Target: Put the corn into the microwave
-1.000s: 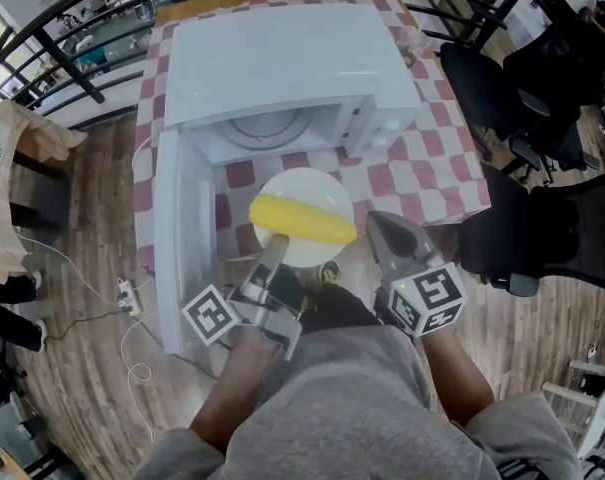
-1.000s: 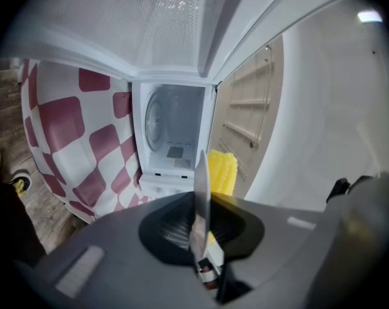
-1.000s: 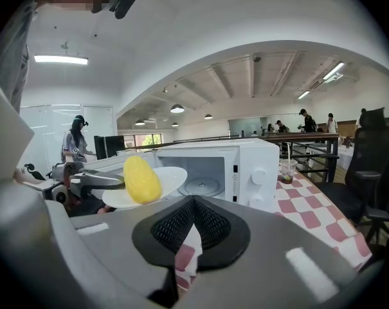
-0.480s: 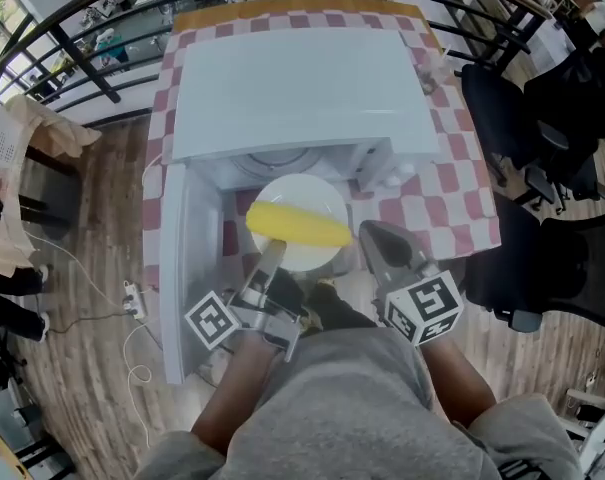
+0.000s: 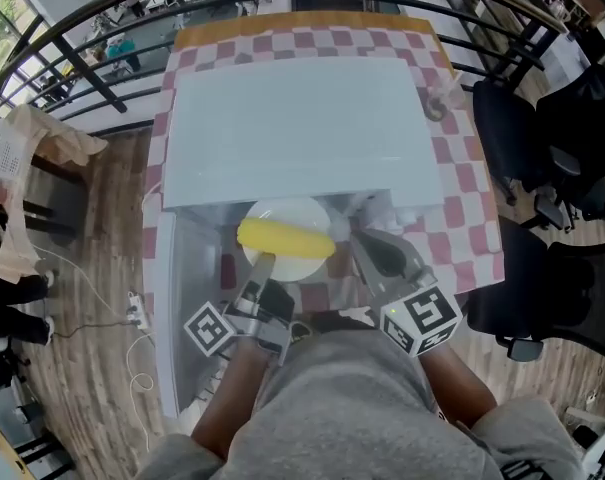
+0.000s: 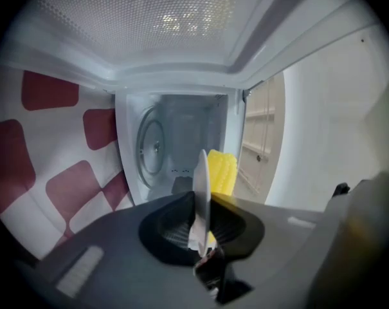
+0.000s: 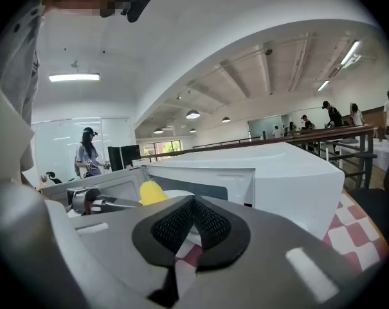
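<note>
A yellow corn cob [image 5: 285,236] lies on a white plate [image 5: 300,264] at the mouth of the white microwave [image 5: 297,128]. The microwave's door [image 5: 177,308] hangs open to the left. My left gripper [image 5: 263,260] is shut on the plate's near rim. In the left gripper view the plate [image 6: 201,179] stands edge-on between the pads of the left gripper [image 6: 200,227]. The corn [image 6: 221,172] lies beyond it, and the turntable [image 6: 150,148] sits inside the cavity. My right gripper [image 5: 367,243] is shut and empty, just right of the plate. The right gripper view shows the corn [image 7: 152,192] to the left of the right gripper [image 7: 193,221].
The microwave stands on a red and white checkered tablecloth [image 5: 462,183]. A small clear object [image 5: 437,103] lies at the table's back right. Black office chairs [image 5: 542,138] stand to the right. Cables and a power strip [image 5: 134,308] lie on the wooden floor at the left.
Both grippers moved forward toward the microwave. The plate with the corn went from in front of the opening to its mouth, its far rim now under the microwave's top edge.
</note>
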Available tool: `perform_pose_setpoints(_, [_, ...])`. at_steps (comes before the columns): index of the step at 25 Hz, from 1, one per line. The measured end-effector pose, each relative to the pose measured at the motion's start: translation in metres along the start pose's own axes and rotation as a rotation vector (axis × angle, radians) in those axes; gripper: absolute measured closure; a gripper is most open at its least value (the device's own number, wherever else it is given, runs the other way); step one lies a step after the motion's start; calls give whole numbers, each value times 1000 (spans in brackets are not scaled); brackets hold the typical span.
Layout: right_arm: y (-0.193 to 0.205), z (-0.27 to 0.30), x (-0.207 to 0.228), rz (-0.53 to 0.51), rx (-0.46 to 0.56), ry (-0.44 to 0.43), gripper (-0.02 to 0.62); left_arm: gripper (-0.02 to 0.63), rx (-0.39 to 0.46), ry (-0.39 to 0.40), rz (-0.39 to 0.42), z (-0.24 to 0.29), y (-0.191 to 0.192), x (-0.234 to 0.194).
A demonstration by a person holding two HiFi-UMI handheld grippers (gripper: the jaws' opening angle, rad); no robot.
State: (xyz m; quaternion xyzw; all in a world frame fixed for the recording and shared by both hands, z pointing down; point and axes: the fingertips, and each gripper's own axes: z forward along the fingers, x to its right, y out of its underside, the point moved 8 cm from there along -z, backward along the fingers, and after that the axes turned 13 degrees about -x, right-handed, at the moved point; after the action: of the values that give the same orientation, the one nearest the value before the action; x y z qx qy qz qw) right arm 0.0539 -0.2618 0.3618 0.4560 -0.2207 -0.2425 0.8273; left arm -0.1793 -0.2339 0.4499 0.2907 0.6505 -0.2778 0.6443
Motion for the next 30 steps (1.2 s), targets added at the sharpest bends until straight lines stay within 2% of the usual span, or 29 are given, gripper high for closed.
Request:
perform_pose_setpoints(4, [-7,8,4,-34,1,-25,597,561,39,-18,-29,7,-7,-16])
perform_pose_setpoints(9, [-10,16,7,-42,-9,-71,597,561,69,-49,-4,17,-19,-34])
perform_pose_setpoints(15, [-15,25,5,-54,-14,-125,597,561,125,-71,-40,32,-35,-58])
perform_pose_setpoints(18, [-13,28,1,-80,-17,-150,597,561,140,-109,-38,39,-43,-70])
perform_pose_setpoints(30, [-20,28,13,-63,5,-156,597,561,154,-176,-60,58,-63,-77])
